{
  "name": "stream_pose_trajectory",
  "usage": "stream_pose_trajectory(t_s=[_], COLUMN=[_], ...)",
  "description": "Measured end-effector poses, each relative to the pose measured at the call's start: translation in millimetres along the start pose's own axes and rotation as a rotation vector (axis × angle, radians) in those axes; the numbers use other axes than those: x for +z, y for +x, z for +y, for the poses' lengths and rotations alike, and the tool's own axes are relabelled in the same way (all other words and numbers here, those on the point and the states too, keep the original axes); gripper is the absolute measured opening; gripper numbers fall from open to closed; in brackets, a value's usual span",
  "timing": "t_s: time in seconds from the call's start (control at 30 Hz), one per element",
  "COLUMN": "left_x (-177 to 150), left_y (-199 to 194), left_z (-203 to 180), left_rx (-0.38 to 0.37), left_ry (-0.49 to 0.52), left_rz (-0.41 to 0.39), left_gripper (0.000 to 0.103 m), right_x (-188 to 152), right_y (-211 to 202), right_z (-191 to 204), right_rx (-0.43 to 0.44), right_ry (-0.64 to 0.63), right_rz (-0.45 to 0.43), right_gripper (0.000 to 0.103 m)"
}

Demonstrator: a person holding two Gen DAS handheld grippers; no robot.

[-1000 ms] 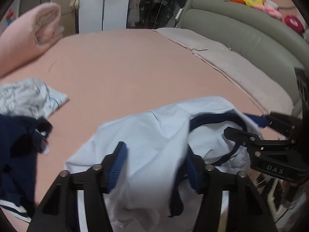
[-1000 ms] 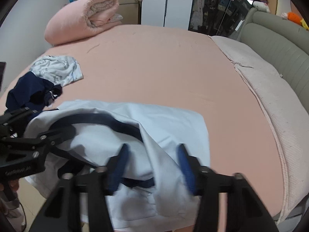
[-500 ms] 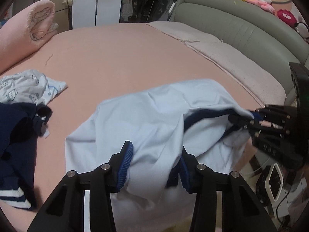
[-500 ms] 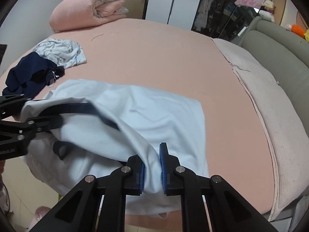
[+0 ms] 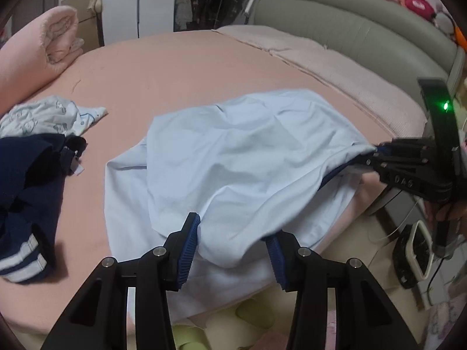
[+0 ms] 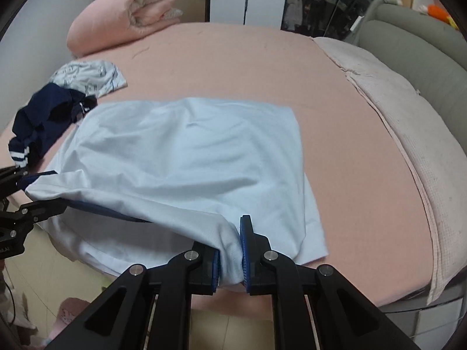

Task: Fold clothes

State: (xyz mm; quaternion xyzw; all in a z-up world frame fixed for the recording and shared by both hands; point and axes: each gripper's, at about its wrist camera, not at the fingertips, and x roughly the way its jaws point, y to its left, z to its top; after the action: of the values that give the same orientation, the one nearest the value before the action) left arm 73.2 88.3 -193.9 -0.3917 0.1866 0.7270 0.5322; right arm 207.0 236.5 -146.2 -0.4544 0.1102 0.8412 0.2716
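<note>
A light blue shirt [image 5: 248, 151] lies spread on the pink bed [image 5: 189, 67], its near edge hanging over the bed's side. My left gripper [image 5: 232, 230] is shut on a thick bunch of its near edge, which fills the gap between the blue pads. In the right wrist view my right gripper [image 6: 230, 242] is shut tight on another fold of the shirt [image 6: 189, 151]. The shirt's edge stretches taut between the two grippers, with a strip of navy trim showing under it. Each gripper appears in the other's view: the right gripper [image 5: 376, 157] and the left gripper [image 6: 32, 189].
A navy garment with white stripes [image 5: 26, 180] and a white printed garment [image 5: 43, 116] lie left of the shirt. A rolled pink blanket [image 5: 38, 49] sits at the far left, a grey headboard [image 5: 364, 29] on the right. Green slippers [image 5: 254, 315] lie on the floor below.
The right jaws closed on the shirt's fold. Both grippers drew apart and back toward the bed's edge, pulling the shirt flatter and covering most of the navy trim.
</note>
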Motion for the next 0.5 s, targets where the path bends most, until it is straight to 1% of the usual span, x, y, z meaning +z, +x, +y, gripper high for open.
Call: stream_pose_trajectory(t_s=[0.07,0.13,0.17,0.2,0.23,0.27,0.3,0.37,0.4,0.43,0.5], left_x=[0.9,1.6,2.1,2.1,2.0,1.7,1.5,1.9,2.9,4.9,10.0], left_y=[-2.8,-7.5,-11.3,-15.9,-20.9,-26.4,-32.2,-43.0,-48.1,-51.7,-56.3], left_z=[3.9,7.6,8.9,10.8,13.0,15.1,17.0,21.5,24.8,28.2,34.5], left_rx=[0.001,0.000,-0.006,-0.013,-0.021,-0.030,-0.040,-0.054,-0.067,-0.082,-0.105], left_ry=[-0.030,-0.056,-0.065,-0.078,-0.092,-0.106,-0.119,-0.151,-0.173,-0.193,-0.227], left_rz=[-0.001,-0.003,-0.007,-0.011,-0.015,-0.022,-0.031,-0.058,-0.072,-0.086,-0.113], left_gripper=[0.042,0.043,0.043,0.044,0.046,0.049,0.052,0.054,0.059,0.061,0.063], right_x=[-1.6,-2.5,-3.4,-3.6,-3.7,-3.7,-3.9,-1.5,0.3,2.1,8.4], right_y=[-1.7,-5.8,-10.1,-14.5,-19.7,-26.5,-33.7,-47.9,-52.9,-57.7,-65.4], right_z=[0.7,0.8,-0.8,-2.7,-4.6,-6.4,-8.3,-12.4,-13.4,-14.2,-13.7], right_rx=[0.005,0.018,0.029,0.037,0.043,0.057,0.073,0.110,0.120,0.129,0.116], right_ry=[-0.004,-0.001,0.014,0.034,0.053,0.073,0.092,0.131,0.141,0.150,0.168], right_rz=[0.006,0.009,0.006,0.002,-0.005,-0.021,-0.045,-0.085,-0.097,-0.109,-0.129], right_gripper=[0.012,0.017,0.026,0.041,0.049,0.064,0.070,0.070,0.070,0.070,0.070])
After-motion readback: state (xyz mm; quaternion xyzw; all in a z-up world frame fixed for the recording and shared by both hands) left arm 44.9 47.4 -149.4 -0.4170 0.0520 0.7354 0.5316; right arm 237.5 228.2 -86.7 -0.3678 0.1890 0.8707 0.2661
